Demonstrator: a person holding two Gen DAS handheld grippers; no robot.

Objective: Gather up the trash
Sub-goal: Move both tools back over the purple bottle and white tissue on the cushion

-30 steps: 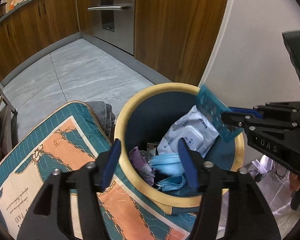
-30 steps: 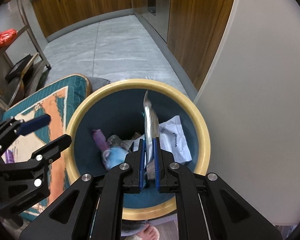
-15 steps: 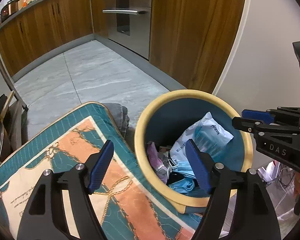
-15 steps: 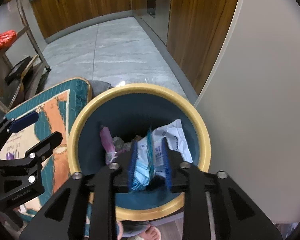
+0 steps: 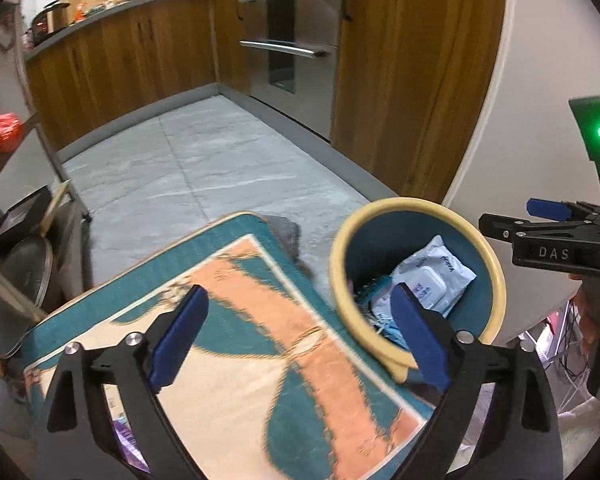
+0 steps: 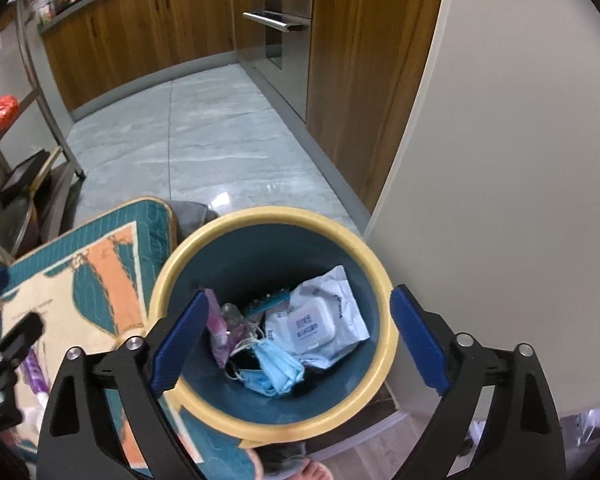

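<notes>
Black-framed, with blue pads, the right gripper (image 6: 298, 334) hangs directly over the bin (image 6: 382, 374); its jaws are opening and nothing lies between them, so it is released. The left gripper (image 5: 298, 334) is over the patterned mat (image 5: 260, 360), to the bin's left; its jaws are also opening, with nothing between them.

Location of the task items: the trash lies inside the bin. A white wipes pack (image 6: 320, 326) rests against the right inner wall, a blue face mask (image 6: 278, 366) lies at the near side, a pink wrapper (image 6: 216, 328) at the left, and a small teal strip (image 6: 270, 302) between pack and wrapper.

Judgement on the step: a deposit appears just completed, and both tools are free. The next move calls for locating a further loose item, steering an empty gripper to it clear of the yellow rim, and closing on a thin edge.

A purple object (image 6: 36, 370) at the mat's near left corner may be remaining trash; it is partly covered by the left gripper's frame in the right wrist view and cannot be identified.

Not determinable: the bin's floor under the pile, its outer base, and the mat's near edge, cut off by the frame. A sandalled foot (image 6: 312, 470) is cropped at the bottom. Further off, the grey tiled floor (image 6: 204, 128) looks bare; items on the far bench (image 5: 112, 4) are too small to name.
</notes>
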